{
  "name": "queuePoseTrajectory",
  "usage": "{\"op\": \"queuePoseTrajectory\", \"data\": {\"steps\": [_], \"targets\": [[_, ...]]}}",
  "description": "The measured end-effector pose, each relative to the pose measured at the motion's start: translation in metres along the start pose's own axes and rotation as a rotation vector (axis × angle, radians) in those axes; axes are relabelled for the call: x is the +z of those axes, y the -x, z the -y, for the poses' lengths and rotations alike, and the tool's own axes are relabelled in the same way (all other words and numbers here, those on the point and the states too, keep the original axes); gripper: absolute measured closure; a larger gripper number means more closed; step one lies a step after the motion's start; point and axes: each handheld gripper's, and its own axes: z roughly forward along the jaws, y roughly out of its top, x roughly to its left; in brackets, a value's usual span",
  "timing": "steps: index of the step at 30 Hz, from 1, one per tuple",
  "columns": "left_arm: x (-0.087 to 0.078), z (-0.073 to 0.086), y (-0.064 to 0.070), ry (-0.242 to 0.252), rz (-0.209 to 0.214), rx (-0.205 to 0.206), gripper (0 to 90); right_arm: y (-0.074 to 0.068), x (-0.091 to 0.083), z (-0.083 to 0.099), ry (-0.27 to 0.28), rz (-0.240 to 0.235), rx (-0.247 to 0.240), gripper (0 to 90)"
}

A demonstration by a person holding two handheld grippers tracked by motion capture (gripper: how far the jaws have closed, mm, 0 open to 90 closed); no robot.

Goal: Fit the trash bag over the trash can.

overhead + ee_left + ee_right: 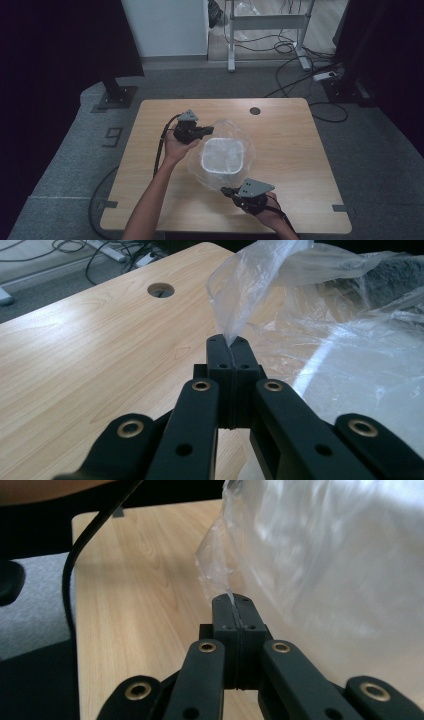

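Right gripper (226,190): seen nearest the camera in the high view, at the near edge of the table (150,150); its fingers (224,611) are pressed together on a thin fold of the plastic bag (220,152).
Left gripper (210,131): held over the far left part of the table, just beside the bag's far left edge; its fingers (220,352) are closed on a pinched corner of the film, which rises from between them.
Plastic bag: clear and crumpled, found near the middle of the table, stretched between the two grippers. A pale, square-cornered white container (222,156) is seen through the film; whether it lies inside the bag or under it cannot be told.
Table: light wood grain, with a round cable hole (255,110) near the far edge.
Cable (161,145): black, trailing from the left gripper along the forearm towards the near left edge.
Surroundings: grey carpet (65,160) and loose floor cables (295,75) beyond the table.
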Motion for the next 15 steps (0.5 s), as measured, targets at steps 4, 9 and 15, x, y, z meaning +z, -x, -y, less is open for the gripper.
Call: {"op": "queuePoseTrajectory", "data": {"steps": [4, 9, 15], "targets": [[0.0009, 0.0006, 0.0008, 0.007, 0.006, 0.008, 90.0, 0.0017, 0.0022, 0.0087, -0.013, -0.005, 0.021, 89.2], [0.0001, 0.0009, 0.0022, 0.021, 0.011, 0.019, 90.0, 0.0017, 0.0022, 0.0091, -0.013, -0.008, 0.019, 89.2], [0.0002, 0.0093, -0.0035, 0.040, 0.027, -0.002, 90.0, 0.0027, 0.0017, 0.0115, -0.013, -0.014, 0.027, 89.2]]}}
